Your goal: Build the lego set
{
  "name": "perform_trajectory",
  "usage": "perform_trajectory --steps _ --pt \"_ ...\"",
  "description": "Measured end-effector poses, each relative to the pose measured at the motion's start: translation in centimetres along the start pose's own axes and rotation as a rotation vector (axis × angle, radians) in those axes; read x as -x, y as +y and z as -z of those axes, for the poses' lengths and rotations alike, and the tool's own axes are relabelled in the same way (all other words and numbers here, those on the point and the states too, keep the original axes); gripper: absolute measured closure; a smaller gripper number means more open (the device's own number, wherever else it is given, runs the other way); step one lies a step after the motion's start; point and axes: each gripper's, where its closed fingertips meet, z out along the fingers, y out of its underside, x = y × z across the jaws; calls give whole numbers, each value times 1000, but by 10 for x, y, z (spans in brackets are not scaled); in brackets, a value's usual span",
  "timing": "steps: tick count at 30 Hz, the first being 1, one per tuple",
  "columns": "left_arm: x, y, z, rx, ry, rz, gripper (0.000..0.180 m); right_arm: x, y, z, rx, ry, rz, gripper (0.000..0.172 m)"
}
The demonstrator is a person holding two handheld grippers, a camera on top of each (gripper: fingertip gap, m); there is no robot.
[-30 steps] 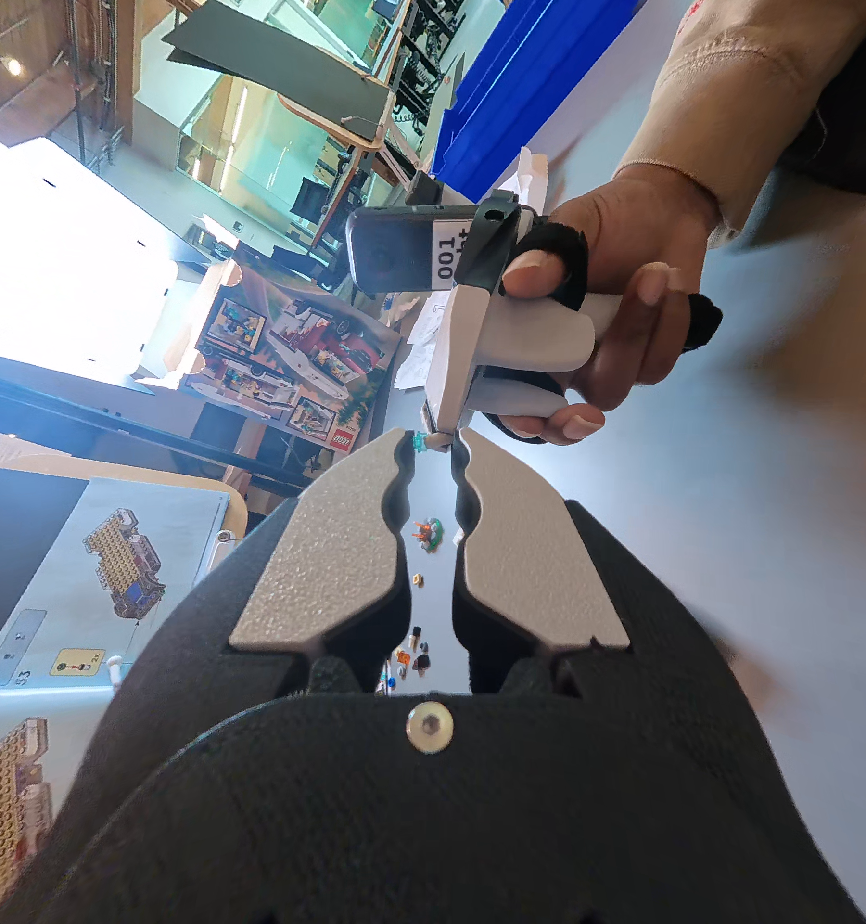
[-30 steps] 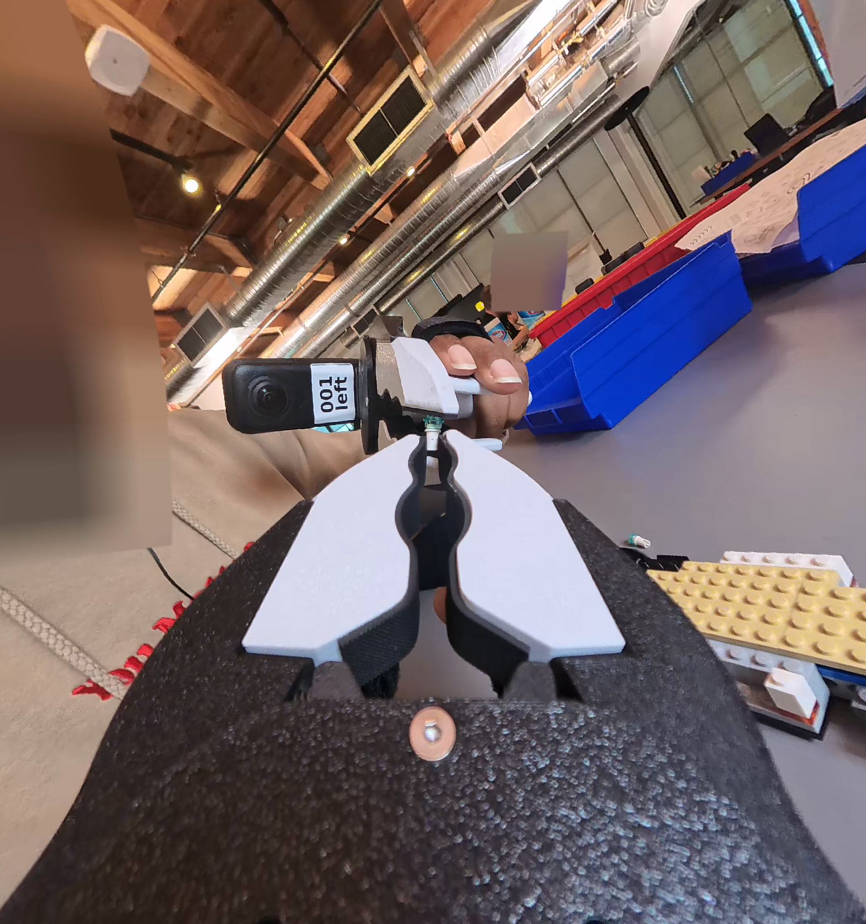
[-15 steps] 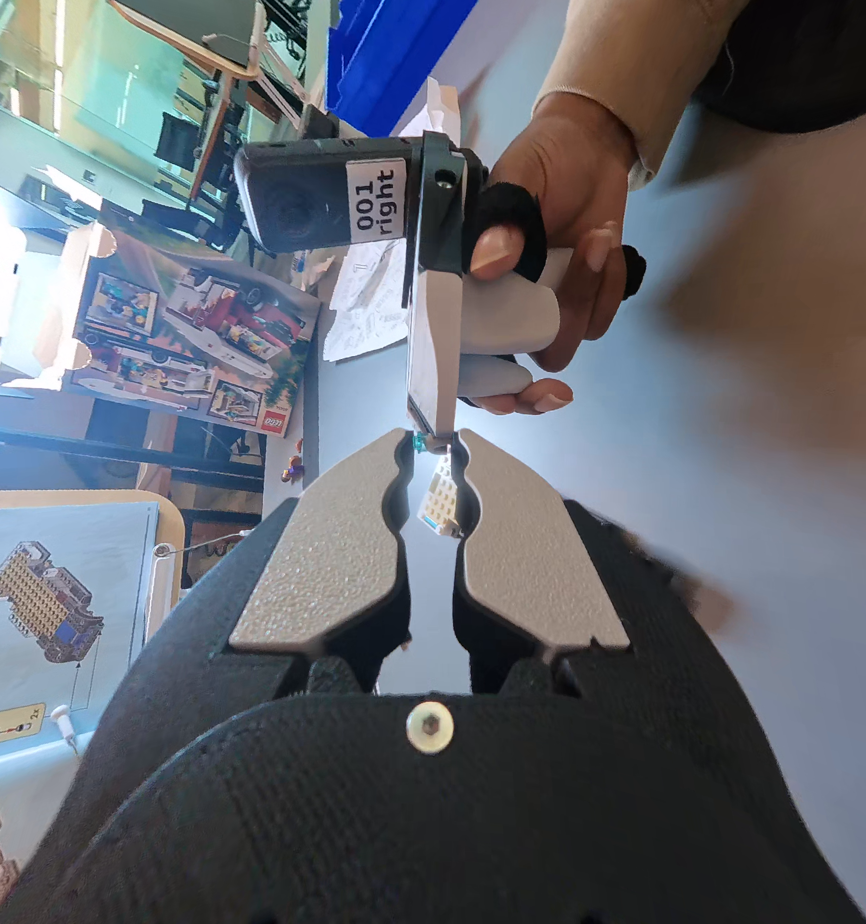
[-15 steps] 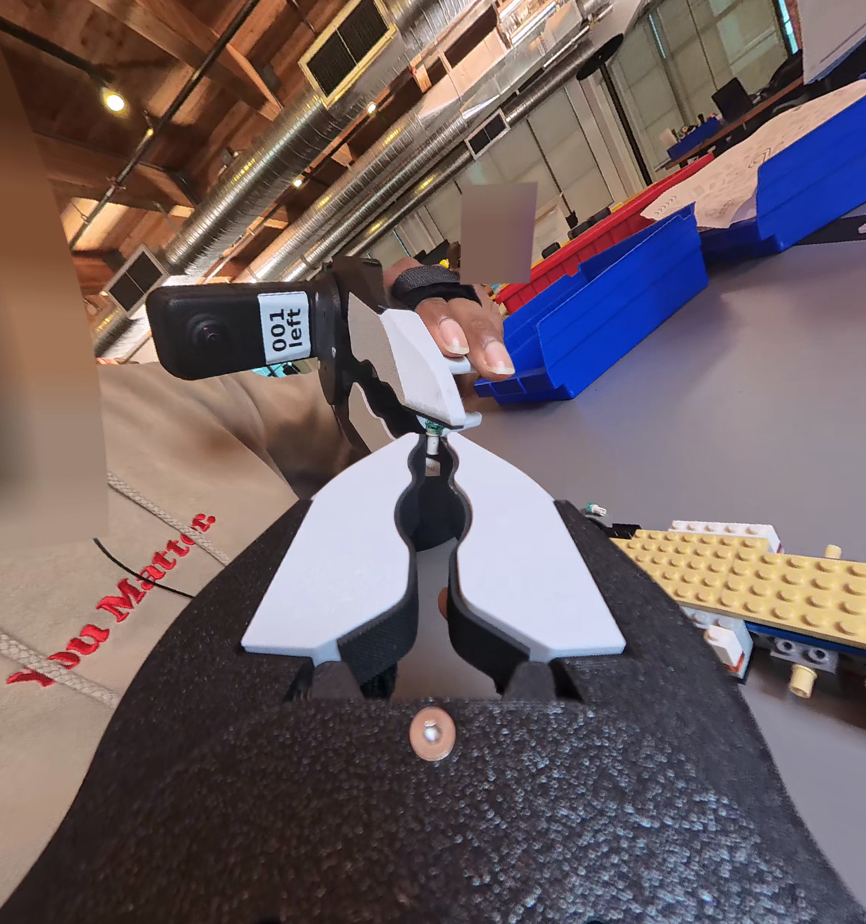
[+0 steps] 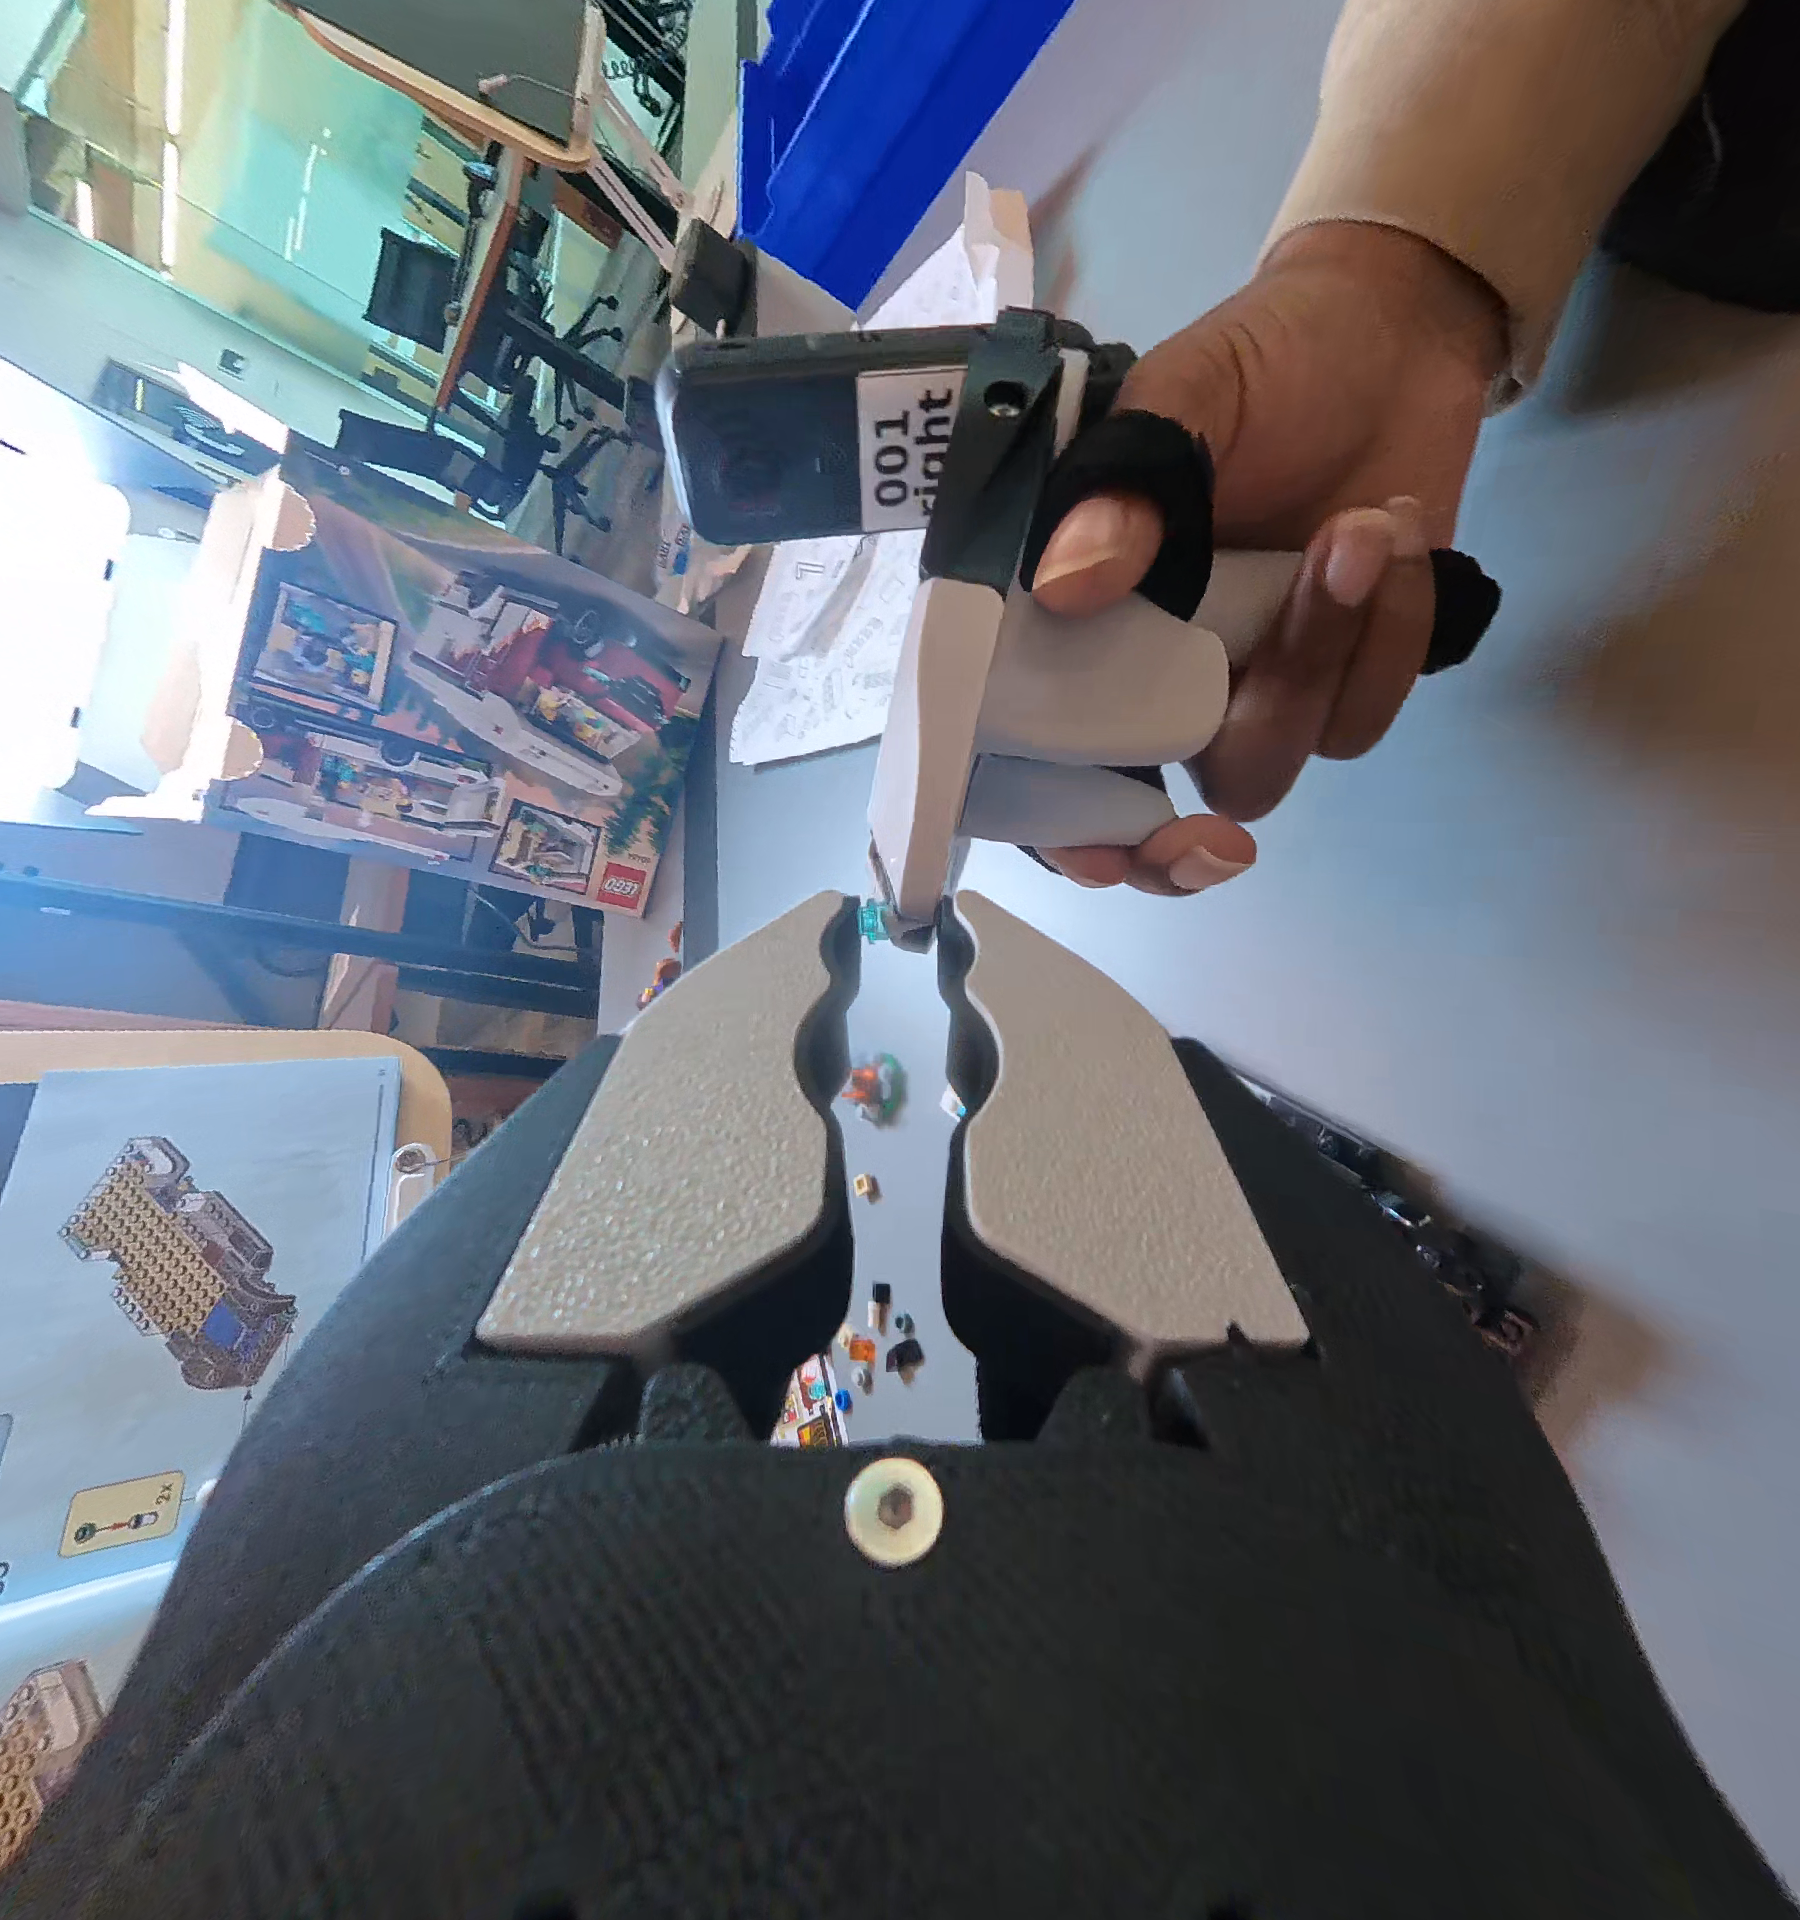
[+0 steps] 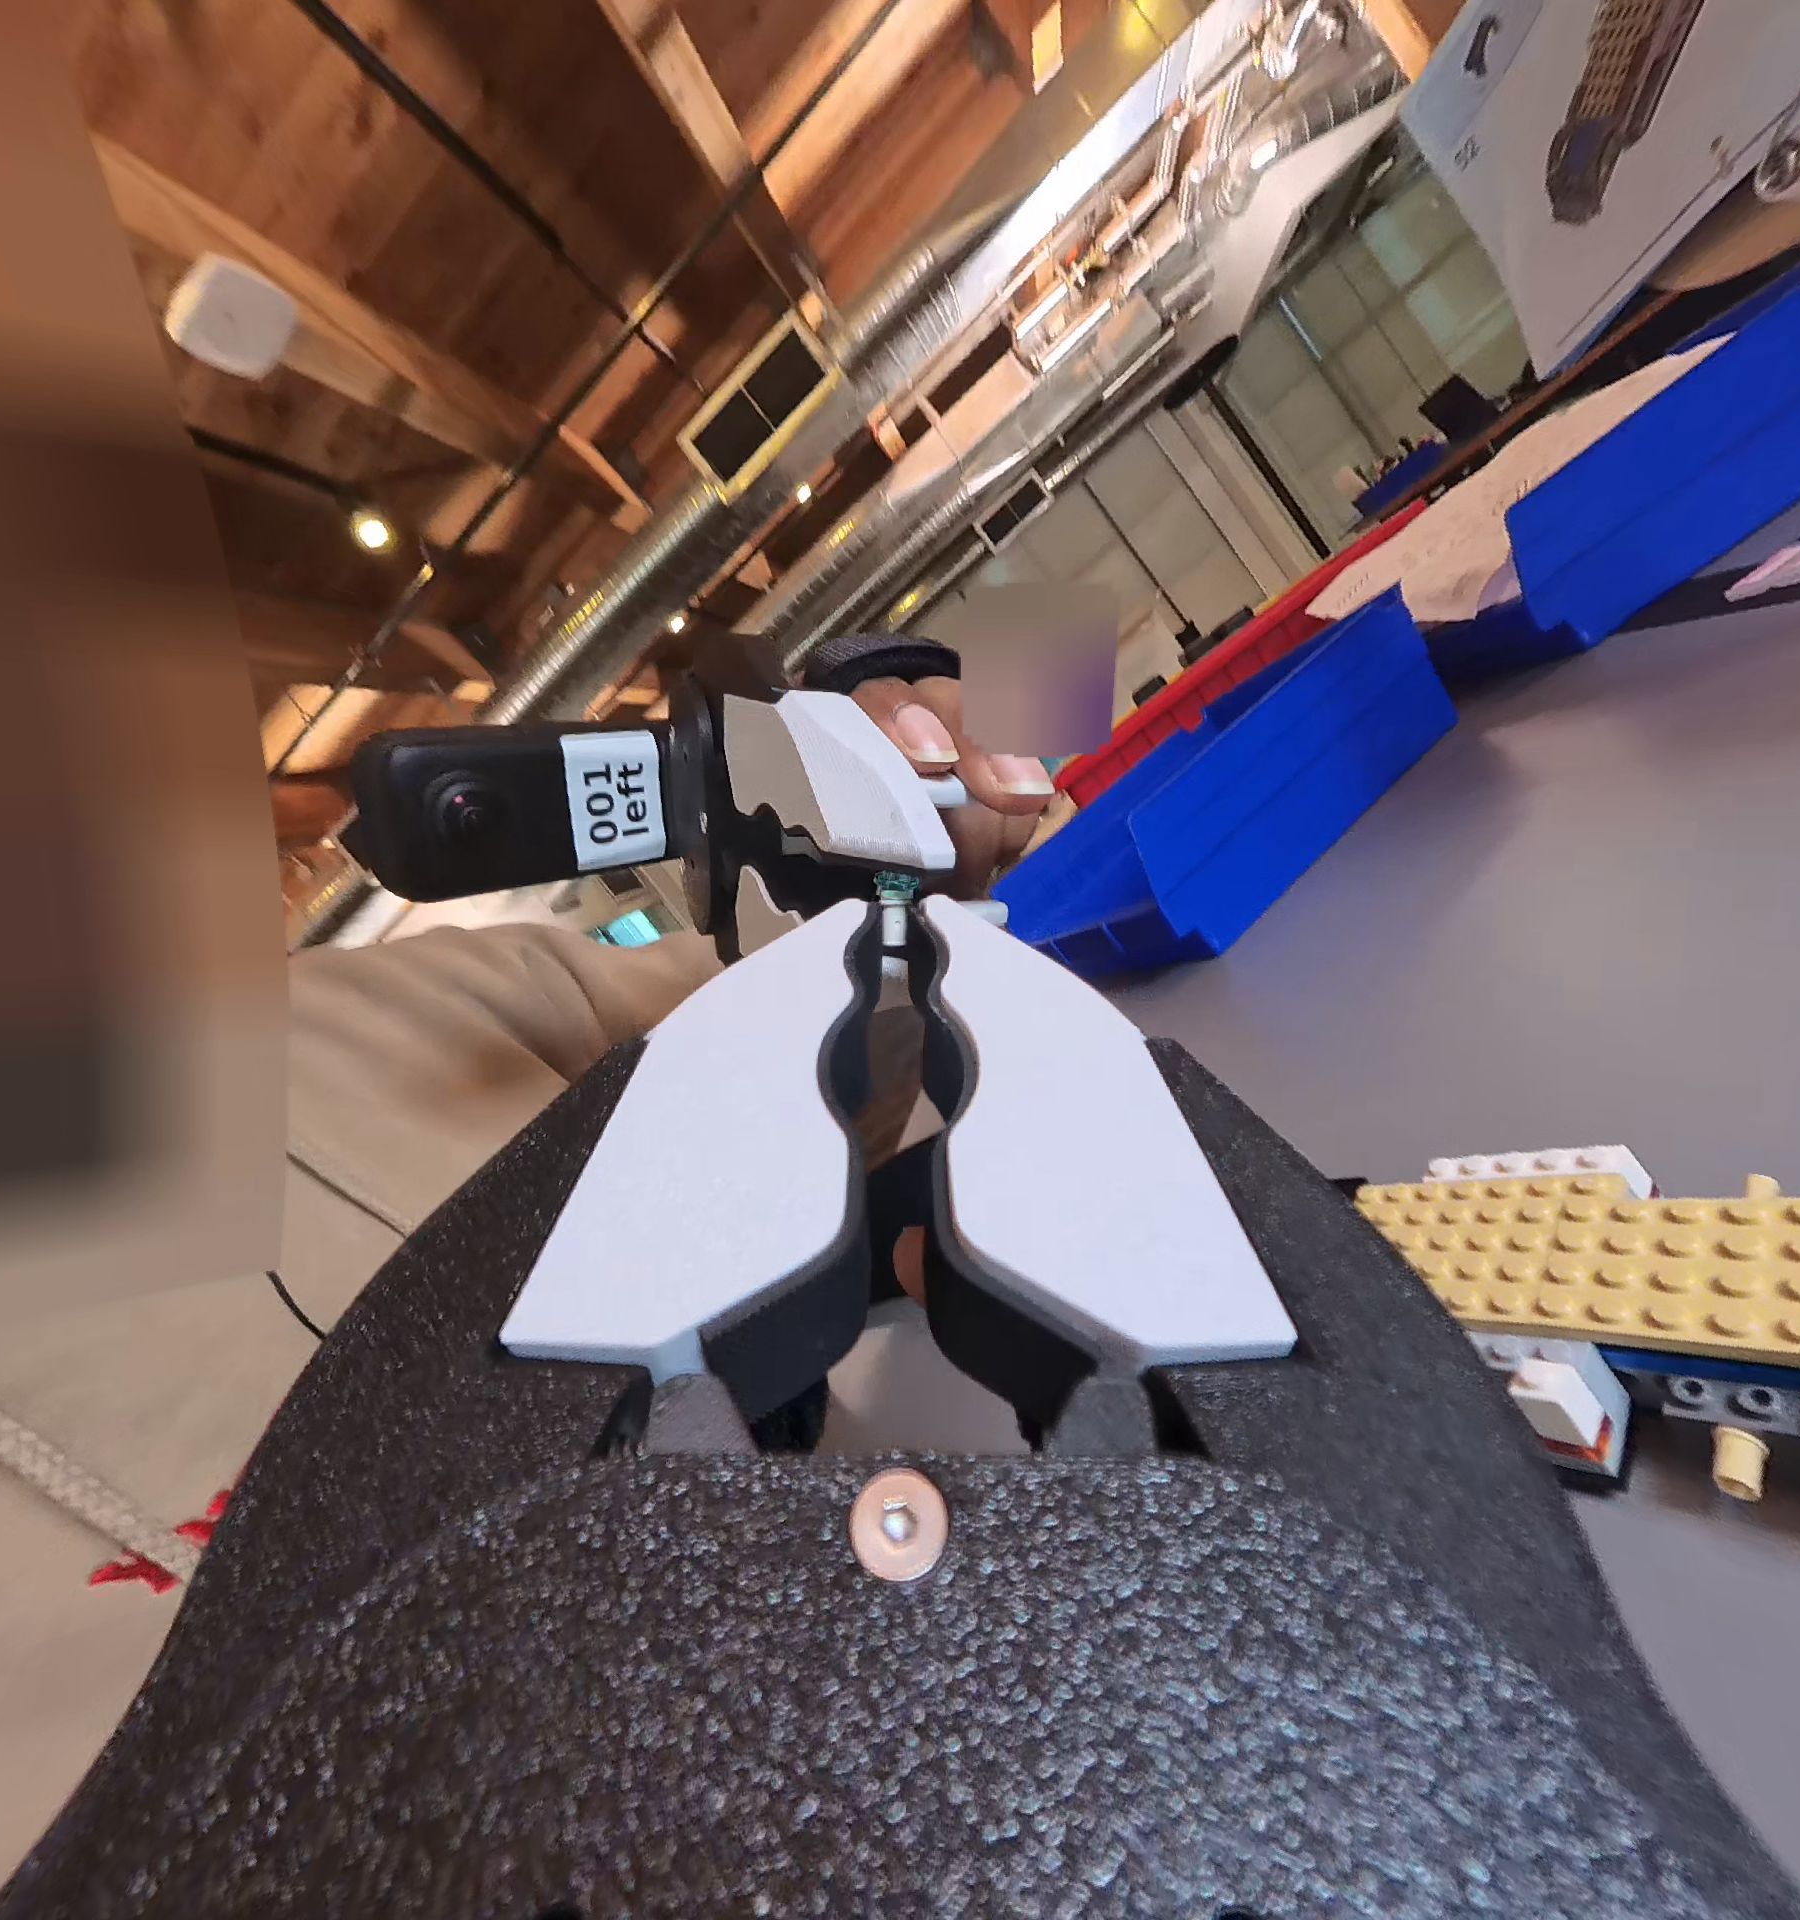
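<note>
Your right gripper [image 6: 894,928] jaws are clenching a small white peg [image 6: 892,923] while your left gripper [image 5: 901,928] jaws are clamping its teal-capped end [image 5: 874,922], both raised tip to tip above the grey worktop [image 5: 1498,1039] with loose bricks [image 5: 875,1086] lying below.

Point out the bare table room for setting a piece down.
Bare grey table between the blue bins and the tan studded plate. Also the open stretch right of the left hand-held gripper. Crowded: loose small pieces between its fingers.
</note>
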Motion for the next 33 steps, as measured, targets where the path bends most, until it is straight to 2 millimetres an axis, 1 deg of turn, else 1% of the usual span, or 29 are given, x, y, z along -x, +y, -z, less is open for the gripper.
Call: perform_trajectory --steps 9,15,18,21,24,26,29,31,33 --pt "9 0 -9 0 -37 61 166 -4 -11 6 -95 19 -56 167" --pt "10 4 -12 9 -67 80 167 -8 -13 8 -122 45 -77 167" --pt "9 5 -12 8 -69 85 167 -9 -11 8 -109 54 -72 167" --pt "4 9 -12 3 -59 103 167 -13 -6 7 -68 67 -73 167" --pt "-1 14 -11 -31 -65 184 167 -18 0 5 -11 98 -65 167" --pt "-6 18 -11 -52 -96 183 167 -23 7 4 40 130 -45 167" --pt "-15 24 -11 -36 -127 164 167 -28 17 4 102 156 -16 167" --pt "-19 26 -8 -55 -116 211 167 -28 22 2 148 162 8 167" --pt "-22 30 -1 -78 -96 306 161 -28 25 3 194 192 95 167"
